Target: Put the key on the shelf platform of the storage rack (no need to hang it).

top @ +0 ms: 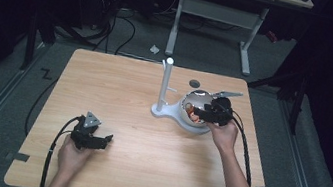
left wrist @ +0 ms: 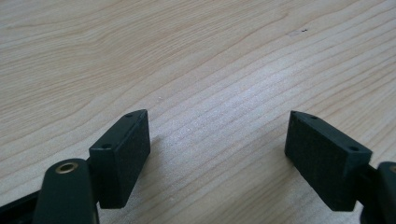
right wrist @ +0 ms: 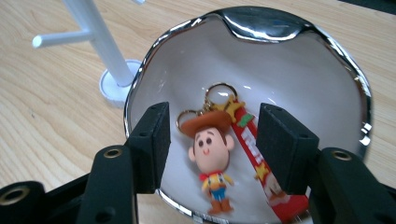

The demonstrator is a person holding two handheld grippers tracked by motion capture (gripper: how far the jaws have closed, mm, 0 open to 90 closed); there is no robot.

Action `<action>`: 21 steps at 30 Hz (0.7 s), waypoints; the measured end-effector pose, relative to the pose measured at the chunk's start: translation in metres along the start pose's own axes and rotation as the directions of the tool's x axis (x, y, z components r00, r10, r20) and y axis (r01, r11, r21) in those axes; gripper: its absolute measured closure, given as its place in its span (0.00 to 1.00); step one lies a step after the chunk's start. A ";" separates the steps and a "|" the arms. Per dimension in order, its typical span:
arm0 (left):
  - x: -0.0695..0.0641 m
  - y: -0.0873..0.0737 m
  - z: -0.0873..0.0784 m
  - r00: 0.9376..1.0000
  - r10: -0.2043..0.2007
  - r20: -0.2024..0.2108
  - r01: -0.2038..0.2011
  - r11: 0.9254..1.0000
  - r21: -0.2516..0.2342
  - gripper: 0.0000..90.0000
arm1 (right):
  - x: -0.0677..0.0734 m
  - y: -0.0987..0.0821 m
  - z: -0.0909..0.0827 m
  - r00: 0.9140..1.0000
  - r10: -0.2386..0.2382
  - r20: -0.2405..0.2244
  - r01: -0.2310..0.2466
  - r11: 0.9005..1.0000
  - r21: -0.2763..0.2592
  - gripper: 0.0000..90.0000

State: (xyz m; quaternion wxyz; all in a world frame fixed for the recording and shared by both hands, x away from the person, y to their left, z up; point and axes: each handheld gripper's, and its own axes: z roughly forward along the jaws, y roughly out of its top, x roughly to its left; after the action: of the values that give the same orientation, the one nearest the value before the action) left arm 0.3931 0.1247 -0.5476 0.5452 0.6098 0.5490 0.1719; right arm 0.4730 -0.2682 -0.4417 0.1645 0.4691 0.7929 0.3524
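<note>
A cowboy-figure keychain (right wrist: 211,149) with a red strap (right wrist: 254,149) and metal rings lies inside a white bowl with a chrome rim (right wrist: 261,23). My right gripper (right wrist: 215,116) hovers just above the bowl, open. The figure shows between its two pads, and neither pad touches it. From the high view, the right gripper (top: 198,112) sits over the bowl (top: 198,98) at the table's right centre. My left gripper (top: 107,140) rests low at the front left, held by a hand. In the left gripper view it (left wrist: 217,121) stands open over bare wood with nothing between its pads.
A white peg stand (top: 164,85) with short side arms rises just left of the bowl, and its round base (right wrist: 114,86) nearly touches the rim. A small dark disc (top: 195,83) lies behind the bowl. Cables trail from both grippers toward the front edge.
</note>
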 end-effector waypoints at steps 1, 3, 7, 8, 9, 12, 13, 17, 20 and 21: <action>0.000 0.000 0.000 1.000 0.000 0.000 0.000 1.000 0.000 0.25 | -0.001 0.000 -0.004 1.000 -0.006 0.002 0.006 1.000 -0.010 0.50; 0.000 0.000 0.000 1.000 0.000 0.000 0.000 1.000 0.000 0.25 | -0.001 0.001 -0.012 1.000 0.001 -0.002 -0.001 0.999 -0.033 0.50; 0.000 0.000 0.000 1.000 -0.001 0.000 0.001 1.000 0.000 0.25 | -0.002 0.003 -0.022 1.000 -0.007 0.005 0.007 0.999 -0.048 0.50; 0.000 0.000 0.000 1.000 -0.001 0.000 0.001 1.000 0.000 0.25 | -0.002 0.002 -0.023 1.000 -0.008 0.008 0.008 0.999 -0.047 0.51; 0.000 0.000 0.000 1.000 -0.001 -0.001 0.001 1.000 0.000 0.25 | -0.003 0.002 -0.025 1.000 -0.007 0.010 0.007 0.999 -0.049 0.51; 0.000 0.000 0.000 1.000 -0.002 0.000 0.002 1.000 0.000 0.25 | -0.006 0.001 -0.033 1.000 0.003 0.012 -0.002 0.998 -0.066 0.51; 0.000 0.000 0.000 1.000 -0.001 0.000 0.001 1.000 0.000 0.25 | -0.007 0.001 -0.036 1.000 0.003 0.012 -0.002 0.997 -0.074 0.51; 0.000 0.000 0.000 1.000 -0.002 -0.001 0.002 1.000 0.000 0.25 | -0.007 0.000 -0.045 1.000 -0.007 0.021 0.008 0.997 -0.077 0.51; 0.000 0.000 0.000 1.000 -0.002 -0.001 0.002 1.000 -0.001 0.25 | -0.007 -0.001 -0.050 0.999 -0.008 0.031 0.011 0.996 -0.083 0.51; 0.000 0.000 0.000 1.000 -0.004 -0.002 0.004 1.000 -0.003 0.25 | -0.009 -0.001 -0.055 1.000 0.002 0.027 0.001 0.995 -0.104 0.50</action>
State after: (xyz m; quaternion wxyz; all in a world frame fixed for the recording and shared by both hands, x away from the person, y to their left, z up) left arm 0.3935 0.1248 -0.5476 0.5461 0.6077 0.5503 0.1723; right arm 0.4438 -0.2983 -0.4044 0.1992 0.4648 0.7712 0.3867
